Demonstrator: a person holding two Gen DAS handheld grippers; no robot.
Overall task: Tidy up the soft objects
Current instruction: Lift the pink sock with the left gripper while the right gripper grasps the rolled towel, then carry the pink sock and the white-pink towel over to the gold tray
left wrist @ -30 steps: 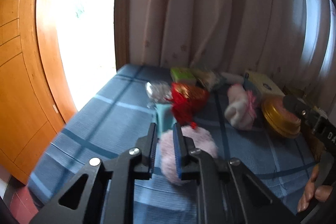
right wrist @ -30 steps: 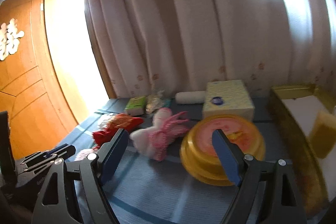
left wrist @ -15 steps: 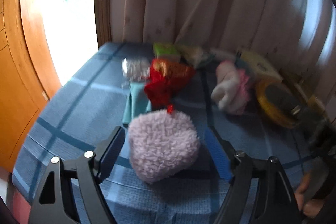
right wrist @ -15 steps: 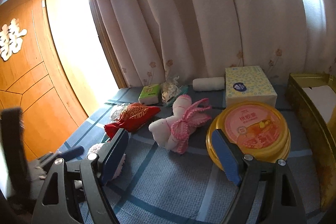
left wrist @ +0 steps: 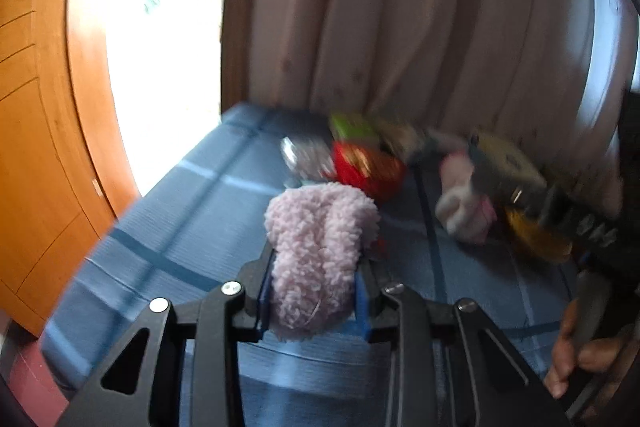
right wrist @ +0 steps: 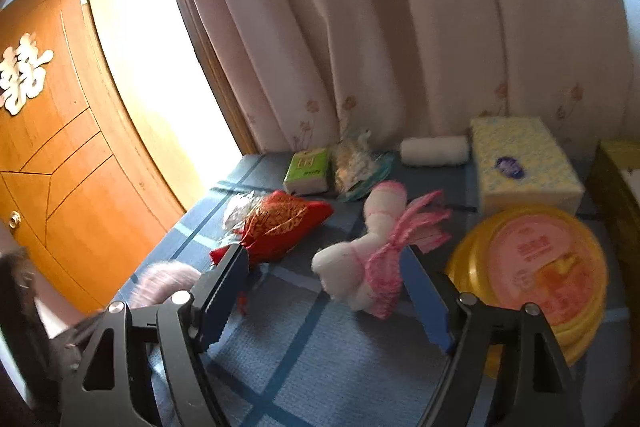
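The left gripper (left wrist: 312, 301) jaws are clamping the fluffy pink pouch (left wrist: 318, 247) above the blue checked counter (left wrist: 168, 227); the right gripper (right wrist: 326, 293) jaws are gaping wide around the white-and-pink plush (right wrist: 370, 255); a red pouch (right wrist: 280, 221) is lying at ten o'clock.

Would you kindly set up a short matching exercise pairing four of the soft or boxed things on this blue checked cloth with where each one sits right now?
Things:
1. fluffy pale pink plush pad
2. white and pink knitted soft toy
3. rolled white towel
4. green tissue packet

Places:
A. by the curtain, left of the patterned tissue box
B. ahead of the open jaws of the right gripper
C. squeezed between the jaws of the left gripper
D. at the back, behind the red embroidered pouch

Pairs: 1-C, 2-B, 3-A, 4-D
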